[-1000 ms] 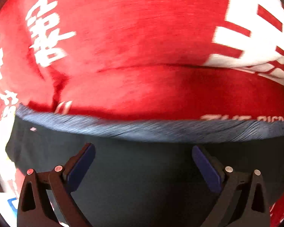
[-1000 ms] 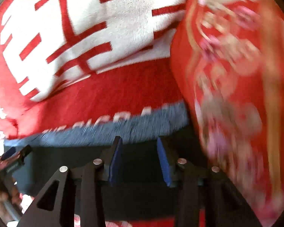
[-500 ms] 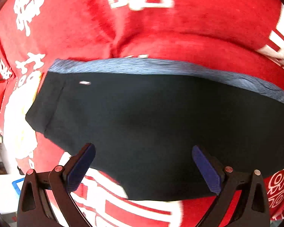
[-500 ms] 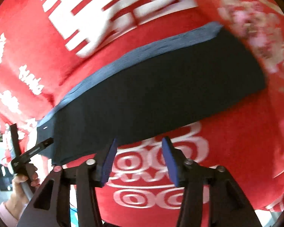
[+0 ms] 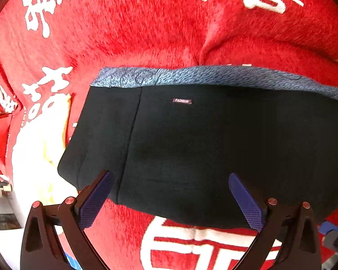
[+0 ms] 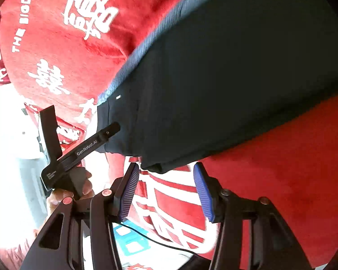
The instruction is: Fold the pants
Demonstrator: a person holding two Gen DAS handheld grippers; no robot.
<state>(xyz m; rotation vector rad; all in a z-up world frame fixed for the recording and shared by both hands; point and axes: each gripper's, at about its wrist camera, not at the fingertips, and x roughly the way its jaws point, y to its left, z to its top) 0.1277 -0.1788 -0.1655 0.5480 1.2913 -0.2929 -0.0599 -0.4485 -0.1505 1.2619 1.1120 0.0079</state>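
Observation:
Black pants lie folded flat on a red blanket, with a blue-grey band along the far edge and a small label. My left gripper is open and empty, hovering over the pants' near edge. In the right wrist view the pants stretch from the centre to the upper right. My right gripper is open and empty, just short of the pants' near corner. The left gripper shows there too, in a hand at the left.
The red blanket with white lettering covers the whole surface and bunches into folds beyond the pants. A bright white floor area lies off the left edge. A black cable and a blue-and-white object lie below the right gripper.
Both grippers have pulled back from the pants, so more of the folded garment shows. The right gripper opened wider and now sits off the pants' near corner.

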